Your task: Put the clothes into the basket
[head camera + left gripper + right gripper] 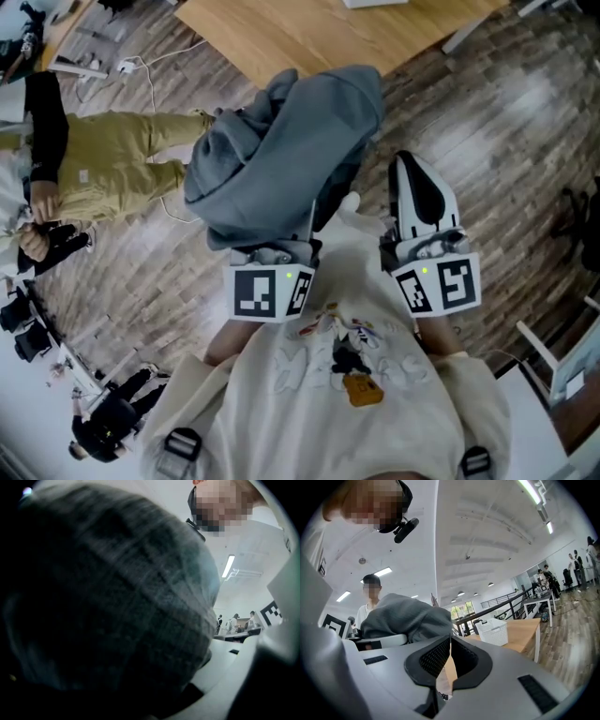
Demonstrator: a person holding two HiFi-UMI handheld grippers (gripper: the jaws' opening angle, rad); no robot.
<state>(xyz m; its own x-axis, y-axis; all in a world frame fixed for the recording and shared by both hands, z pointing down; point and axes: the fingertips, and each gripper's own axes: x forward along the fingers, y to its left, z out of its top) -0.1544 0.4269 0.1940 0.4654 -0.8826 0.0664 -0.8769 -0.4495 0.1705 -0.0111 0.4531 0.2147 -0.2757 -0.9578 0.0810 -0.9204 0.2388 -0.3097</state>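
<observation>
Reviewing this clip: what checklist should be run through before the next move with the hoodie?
1. Grey hoodie in left gripper: ok, bunched between its fingers.
2. Right gripper free: ok, shut and empty.
3. White basket in sight: ok, standing on the wooden table ahead.
4. Room inside the basket: cannot tell.
5. Hoodie's loose ends hanging clear: cannot tell, hidden under the bundle.

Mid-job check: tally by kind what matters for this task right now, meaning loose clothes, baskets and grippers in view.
Loose clothes: 1, the grey garment
Baskets: 1, the white basket on the wooden table
Grippers: 2, the left gripper and the right gripper
Total: 4
</observation>
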